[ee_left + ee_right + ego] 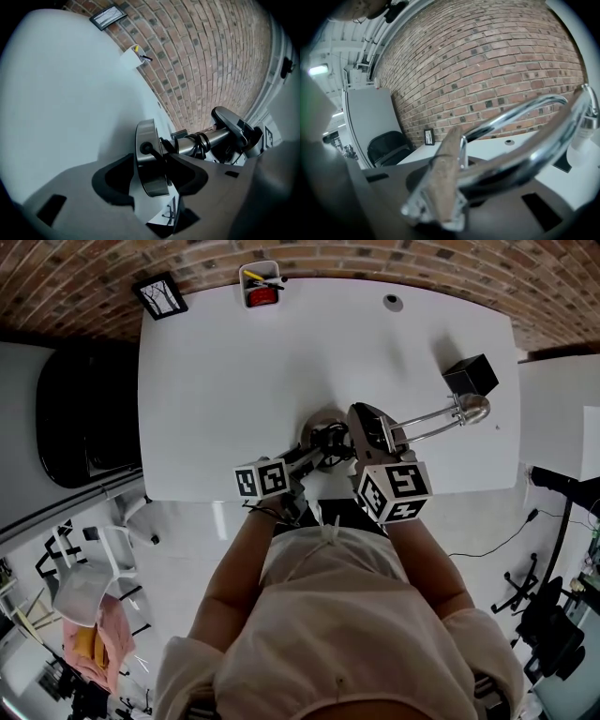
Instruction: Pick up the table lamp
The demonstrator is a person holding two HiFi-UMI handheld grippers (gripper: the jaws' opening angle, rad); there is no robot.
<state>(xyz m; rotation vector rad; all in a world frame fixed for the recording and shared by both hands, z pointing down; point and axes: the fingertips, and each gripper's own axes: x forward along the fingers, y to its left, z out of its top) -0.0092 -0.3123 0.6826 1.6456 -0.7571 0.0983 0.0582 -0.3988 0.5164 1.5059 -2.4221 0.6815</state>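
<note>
Table lamp [317,421] at the middle of the white surface's [234,381] near edge.
Clamped on its chrome arm by the right gripper [454,185], jaws nearly closed; round base flanked by the left gripper [150,180], jaws wide apart (pads not pressing).

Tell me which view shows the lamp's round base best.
The left gripper view: the table lamp's round base sits close and central, edge-on. The head view shows it small and partly hidden. The right gripper view shows mostly the lamp's chrome arm, not the base.
</note>
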